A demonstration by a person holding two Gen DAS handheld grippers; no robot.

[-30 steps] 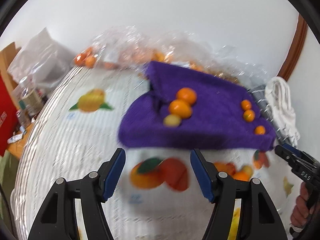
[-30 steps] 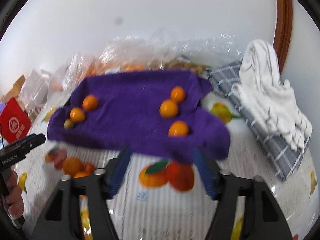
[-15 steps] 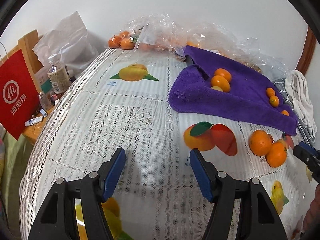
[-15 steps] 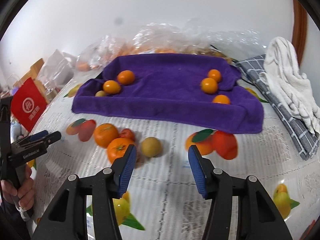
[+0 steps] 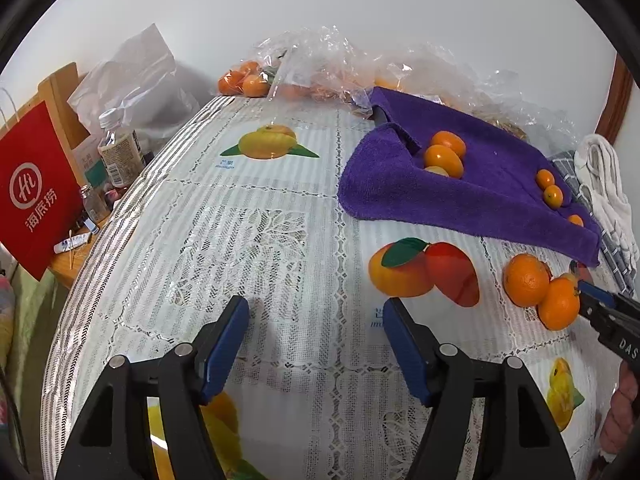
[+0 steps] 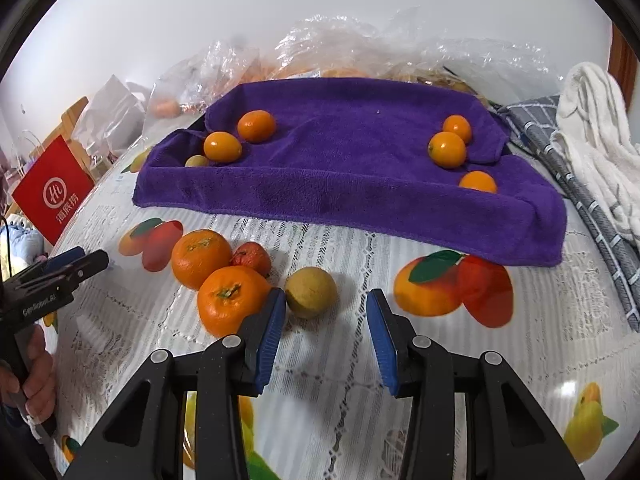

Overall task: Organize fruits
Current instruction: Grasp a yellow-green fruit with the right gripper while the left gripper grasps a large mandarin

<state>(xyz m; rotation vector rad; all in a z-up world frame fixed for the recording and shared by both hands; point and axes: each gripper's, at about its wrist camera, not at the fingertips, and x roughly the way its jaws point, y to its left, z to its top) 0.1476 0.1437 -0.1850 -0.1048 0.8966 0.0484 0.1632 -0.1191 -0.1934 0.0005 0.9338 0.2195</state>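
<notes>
Clear plastic bags (image 6: 360, 48) at the table's far edge blur the orange fruit inside them, and a fold of the purple towel (image 6: 352, 168) half hides a pale fruit (image 6: 196, 161) at its left end. In the left view the right gripper (image 5: 600, 312) is cut off by the frame edge. The right gripper (image 6: 326, 320) has just been closing, its fingers still apart with nothing pinched; a yellow-green fruit (image 6: 311, 292) lies on the tablecloth (image 6: 340, 408) just past the tips, touching or nearly touching the left finger (image 6: 268, 336). Two oranges (image 6: 216, 276) and a small red fruit (image 6: 252, 258) sit just left of it. The left gripper (image 5: 316, 340) has just been opening, spread over bare cloth, well left of the oranges.
</notes>
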